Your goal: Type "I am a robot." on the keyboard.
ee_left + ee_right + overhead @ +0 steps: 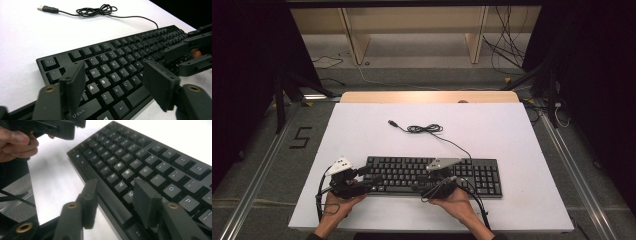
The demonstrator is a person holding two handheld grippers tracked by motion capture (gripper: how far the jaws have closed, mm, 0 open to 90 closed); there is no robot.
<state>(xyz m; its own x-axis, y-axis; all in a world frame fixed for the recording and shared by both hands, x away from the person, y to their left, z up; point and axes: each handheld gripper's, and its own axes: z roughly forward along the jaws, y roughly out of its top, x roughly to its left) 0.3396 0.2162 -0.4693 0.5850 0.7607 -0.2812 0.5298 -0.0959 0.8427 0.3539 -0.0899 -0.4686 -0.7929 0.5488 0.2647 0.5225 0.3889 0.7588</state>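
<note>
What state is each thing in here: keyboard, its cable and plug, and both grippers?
keyboard: flat on the white table, keys up, not lifted.
cable: loosely bunched behind the keyboard, lying slack.
USB plug: unplugged, lying loose on the table.
left gripper: jaws apart over the keyboard's left end, clamping nothing.
right gripper: jaws apart, straddling the keyboard's front edge near the space bar, not clamped.

A: Where does the keyboard [432, 175] sit on the bench [362, 130]?
B: Toward six o'clock of the bench's middle, lengthwise from nine to three.
A: And its cable [427, 129]?
B: It leaves the keyboard's far edge toward twelve, bunches in a coil, and ends in a plug [393, 123] at eleven.
A: The claws?
B: The left claw [368, 178] is over the keyboard's nine o'clock end; the right claw [438, 181] is over its near edge, near the middle.
</note>
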